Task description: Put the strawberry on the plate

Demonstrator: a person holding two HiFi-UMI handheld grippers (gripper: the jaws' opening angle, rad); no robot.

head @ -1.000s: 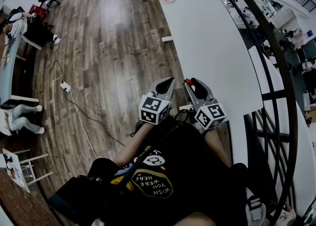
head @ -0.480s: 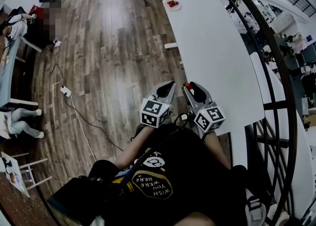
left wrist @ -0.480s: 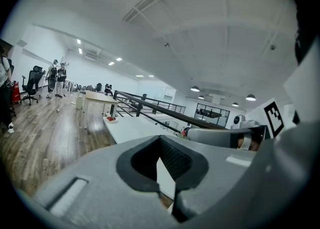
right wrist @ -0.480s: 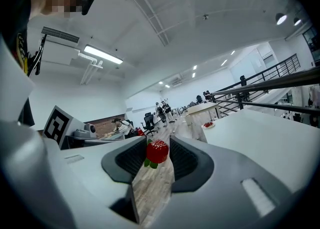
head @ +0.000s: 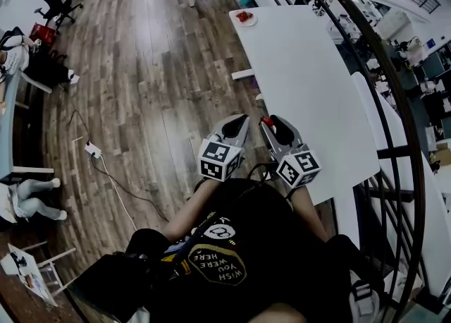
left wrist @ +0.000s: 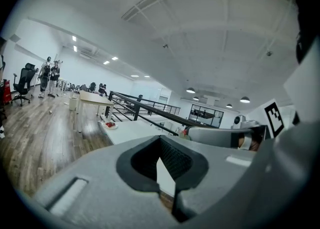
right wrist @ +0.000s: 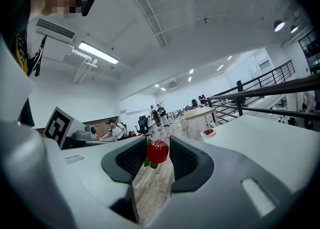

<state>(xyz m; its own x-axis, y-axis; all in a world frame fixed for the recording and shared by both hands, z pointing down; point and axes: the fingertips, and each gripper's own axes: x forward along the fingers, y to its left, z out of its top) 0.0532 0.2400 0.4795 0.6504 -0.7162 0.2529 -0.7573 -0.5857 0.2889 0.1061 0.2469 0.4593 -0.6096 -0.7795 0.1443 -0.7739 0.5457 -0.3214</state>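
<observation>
The right gripper (head: 272, 124) is closed on a small red strawberry with green leaves (right wrist: 157, 151). The fruit sits between the tips of the two grey jaws and both dark pads press on its sides. It is held in the air at the near left edge of the long white table (head: 310, 82), above the border between table and brown wooden floor (head: 155, 68).

The left gripper (head: 235, 124) is just beside it on the left, over the floor. Its jaws are together at the tips and nothing is between them.

The small round white plate (head: 244, 17) stands at the far left corner of the table, well apart from both grippers. Some red pieces already lie on it. The rest of the table top is bare. A black metal railing (head: 380, 53) runs along the right side of the table.
</observation>
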